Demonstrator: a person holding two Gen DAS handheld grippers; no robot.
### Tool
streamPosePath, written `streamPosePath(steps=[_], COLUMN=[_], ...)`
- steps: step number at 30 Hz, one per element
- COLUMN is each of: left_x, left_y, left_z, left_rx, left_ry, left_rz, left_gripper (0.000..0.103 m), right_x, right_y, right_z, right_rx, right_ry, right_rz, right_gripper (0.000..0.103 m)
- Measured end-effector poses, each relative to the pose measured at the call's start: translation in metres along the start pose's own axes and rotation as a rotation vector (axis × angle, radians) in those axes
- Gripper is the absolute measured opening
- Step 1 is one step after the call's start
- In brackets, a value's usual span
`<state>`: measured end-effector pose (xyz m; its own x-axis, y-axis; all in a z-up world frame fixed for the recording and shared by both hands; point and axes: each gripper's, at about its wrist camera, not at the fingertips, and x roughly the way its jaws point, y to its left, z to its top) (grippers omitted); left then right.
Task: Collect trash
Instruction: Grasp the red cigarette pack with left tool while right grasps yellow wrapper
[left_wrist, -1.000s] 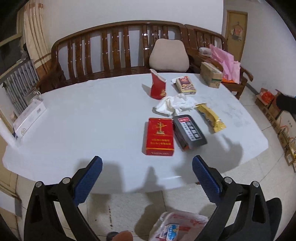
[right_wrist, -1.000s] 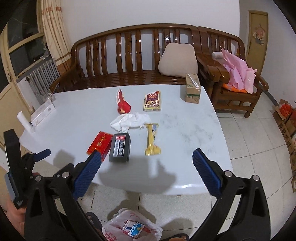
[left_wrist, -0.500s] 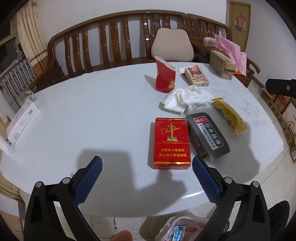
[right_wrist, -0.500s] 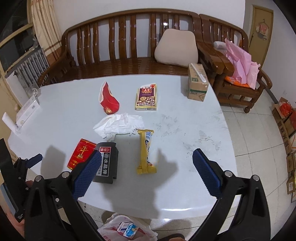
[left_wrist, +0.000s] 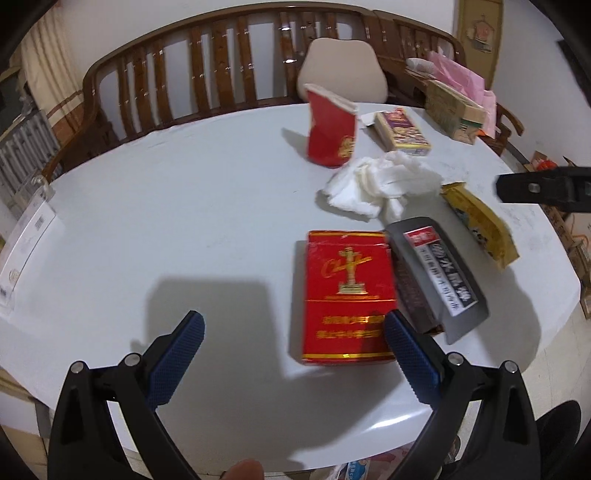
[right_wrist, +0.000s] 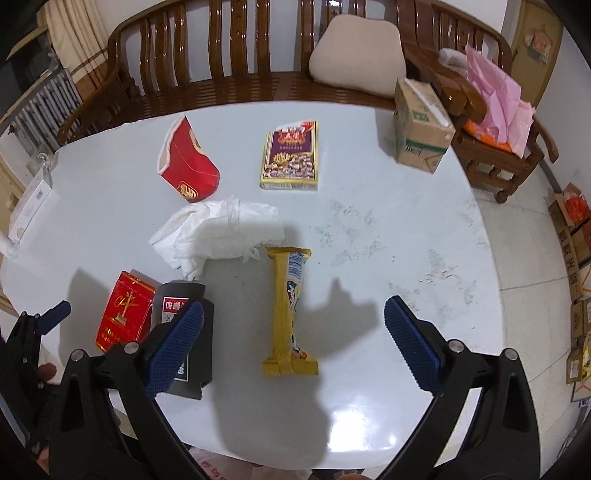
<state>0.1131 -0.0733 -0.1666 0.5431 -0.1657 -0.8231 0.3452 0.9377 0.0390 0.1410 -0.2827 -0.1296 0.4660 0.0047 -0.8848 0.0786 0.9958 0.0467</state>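
Trash lies on the white table (left_wrist: 166, 221): a red cigarette pack (left_wrist: 347, 295), a dark grey pack (left_wrist: 436, 273) beside it, crumpled white tissue (left_wrist: 384, 181), a yellow snack wrapper (left_wrist: 480, 225), a crushed red paper cup (left_wrist: 330, 133) and a purple-and-yellow box (left_wrist: 400, 131). My left gripper (left_wrist: 293, 360) is open just short of the red pack, its right finger at the pack's near right corner. My right gripper (right_wrist: 293, 347) is open above the yellow wrapper (right_wrist: 290, 310), with the grey pack (right_wrist: 186, 332) by its left finger. Nothing is held.
A cardboard carton (right_wrist: 419, 127) stands at the table's far right corner. A wooden bench (right_wrist: 221, 55) with a beige cushion (right_wrist: 358, 55) runs behind the table. A plastic bag (left_wrist: 354, 469) with trash sits on the floor below the near edge. A white box (left_wrist: 26, 240) lies at the left edge.
Both grippers have moved forward and down over the table. The left has closed in on the red pack, the right on the yellow wrapper. Both stay open.
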Motion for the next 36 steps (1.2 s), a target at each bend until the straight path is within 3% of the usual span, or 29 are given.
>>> streamPosePath(steps=[12,21,23,25,36], left_x=[0.017,0.032,0.034,0.035,0.032], left_y=[-0.015,-0.018,-0.017,-0.015,-0.012], left_z=[0.003,0.007,0.007,0.007,0.006], left_rx=[0.021,0.004,-0.004,-0.016,-0.015], left_ry=[0.035,0.061,0.061,0.058,0.038], left_rz=[-0.016,-0.027,-0.038,-0.045,-0.049], left_gripper=[0.095,0.095,0.095,0.095,0.087], right_x=[0.012,0.040,0.048,0.055,0.072], right_y=[0.003,0.002,0.001,0.001,0.002], right_z=[0.009,0.011,0.011,0.010,0.007], right_rx=[-0.024,-0.018,-0.014,-0.014,-0.035], right_ry=[0.020,0.082,0.099,0.118,0.150], right_rz=[-0.014,-0.030,-0.027,-0.024,-0.025], right_gripper=[0.096,0.089,0.085,0.070,0.063])
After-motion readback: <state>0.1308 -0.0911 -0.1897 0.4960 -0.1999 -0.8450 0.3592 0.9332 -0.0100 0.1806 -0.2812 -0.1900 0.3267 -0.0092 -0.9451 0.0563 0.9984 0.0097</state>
